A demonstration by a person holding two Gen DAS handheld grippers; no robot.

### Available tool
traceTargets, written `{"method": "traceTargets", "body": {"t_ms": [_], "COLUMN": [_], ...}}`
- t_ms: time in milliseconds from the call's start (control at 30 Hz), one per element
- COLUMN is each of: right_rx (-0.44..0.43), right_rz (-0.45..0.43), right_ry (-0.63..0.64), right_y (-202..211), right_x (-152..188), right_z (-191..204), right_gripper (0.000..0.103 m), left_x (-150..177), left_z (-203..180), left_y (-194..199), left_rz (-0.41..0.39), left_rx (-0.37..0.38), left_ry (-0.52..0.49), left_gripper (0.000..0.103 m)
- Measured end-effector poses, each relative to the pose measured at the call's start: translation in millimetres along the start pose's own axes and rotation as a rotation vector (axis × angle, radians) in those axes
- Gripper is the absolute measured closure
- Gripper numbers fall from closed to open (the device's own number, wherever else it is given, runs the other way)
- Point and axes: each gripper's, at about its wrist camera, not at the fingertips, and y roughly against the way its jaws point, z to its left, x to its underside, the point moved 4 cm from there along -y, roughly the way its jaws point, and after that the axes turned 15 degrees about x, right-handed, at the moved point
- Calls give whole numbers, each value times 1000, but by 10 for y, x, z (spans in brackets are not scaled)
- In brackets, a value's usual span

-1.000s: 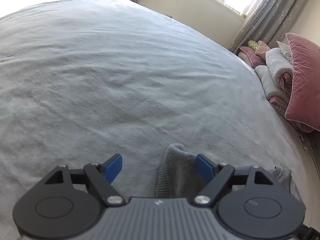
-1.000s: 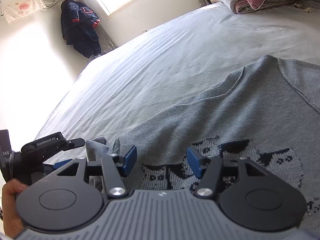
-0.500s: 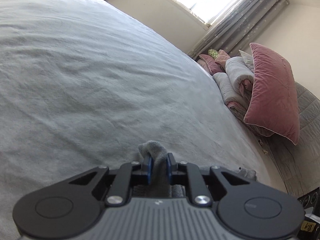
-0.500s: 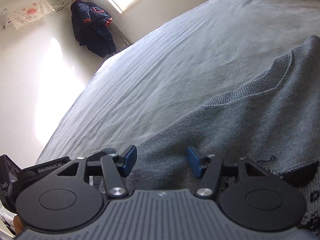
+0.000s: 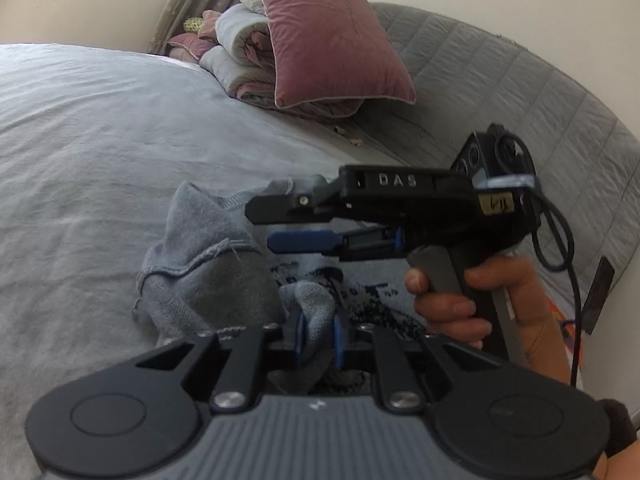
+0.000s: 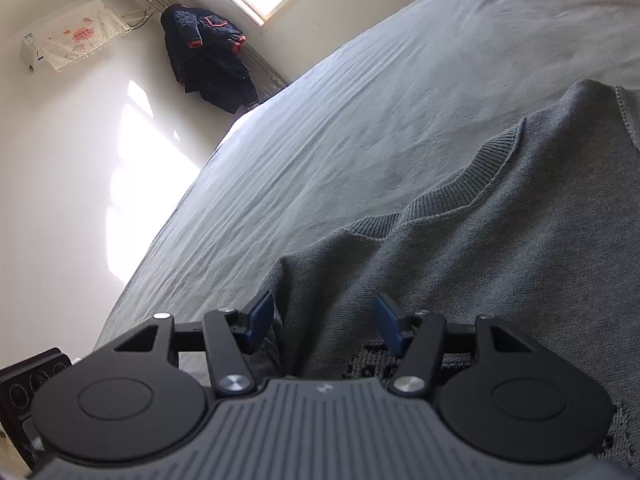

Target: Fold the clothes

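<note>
Counting: one grey sweater (image 5: 208, 280) pinched by left gripper (image 5: 318, 330); right gripper (image 6: 324, 320) spread (one pink pillow (image 5: 332, 40)).

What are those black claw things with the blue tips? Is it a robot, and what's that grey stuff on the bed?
It is no robot. A person holds a hand-held gripper in each hand, and each one has a little camera looking out along its two blue-tipped fingers.

One picture is from the left hand-held gripper. It is shut, pinching a bunched bit of the grey knitted sweater. You also see the right hand-held gripper from the side, with the person's hand around its handle.

The other picture is from the right hand-held gripper itself. It is open above the sweater and holds nothing.

The sweater lies on a bed with a pale grey sheet. A dusty pink velvet pillow leans against folded quilts.
</note>
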Motion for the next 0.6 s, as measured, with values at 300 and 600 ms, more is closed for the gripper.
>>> {"method": "traceTargets", "body": {"t_ms": [300,600], "right_rx": [52,164], "right_rz": [32,28], "right_ry": [193,203], "right_y": [-156,-125], "right_x": [159,132], "right_z": [298,50], "right_gripper": [93,95], "left_x": [-43,-84], "left_z": [-4,318], "left_y": [77,410], "left_rz": [-15,-173], "left_rx": [11,-66], "left_ry": [-22,160], "left_gripper": [83,55]}}
